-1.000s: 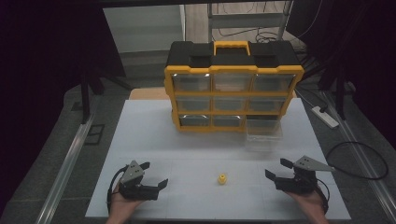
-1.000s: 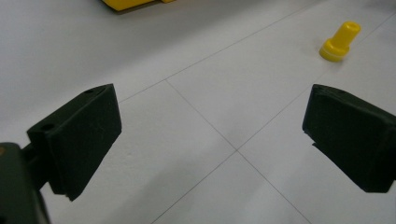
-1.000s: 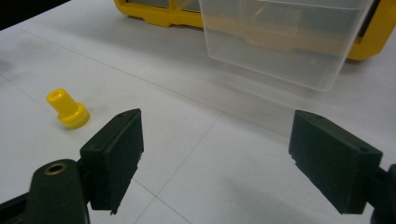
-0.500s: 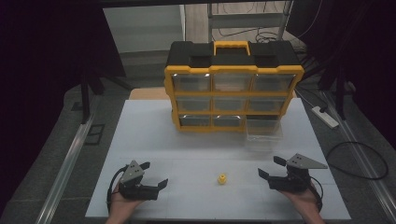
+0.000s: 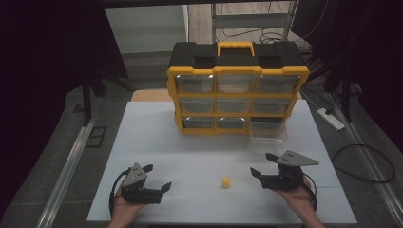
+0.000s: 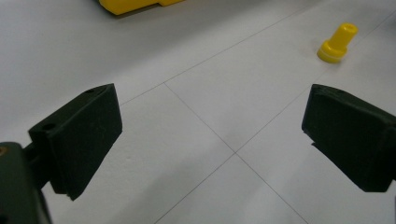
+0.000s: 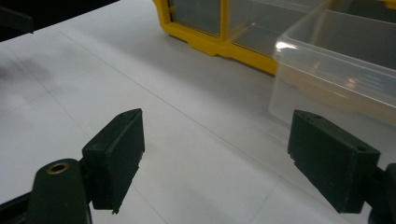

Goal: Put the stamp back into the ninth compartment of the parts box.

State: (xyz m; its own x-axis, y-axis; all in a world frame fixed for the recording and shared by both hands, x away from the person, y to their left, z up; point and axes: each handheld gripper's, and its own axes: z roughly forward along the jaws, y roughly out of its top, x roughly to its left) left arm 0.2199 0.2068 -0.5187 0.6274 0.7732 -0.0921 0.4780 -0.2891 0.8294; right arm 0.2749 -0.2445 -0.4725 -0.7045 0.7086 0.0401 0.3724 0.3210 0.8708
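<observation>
Writing or brand marks I could not read anywhere. One white table (image 5: pixel 142 142) carried one yellow-and-black drawer cabinet (image 5: pixel 237 88), nine drawer fronts, with one clear drawer (image 5: pixel 269 133) pulled out. My two grippers, left (image 5: pixel 155 177) and right (image 5: pixel 263 164), gaped empty. Between them stood one small yellow peg (image 5: pixel 226 182), flanged, upright.

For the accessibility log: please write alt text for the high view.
A small yellow part lies on the white table between the open left gripper and open right gripper. Behind stands a yellow drawer organizer, its clear drawer pulled out.
</observation>
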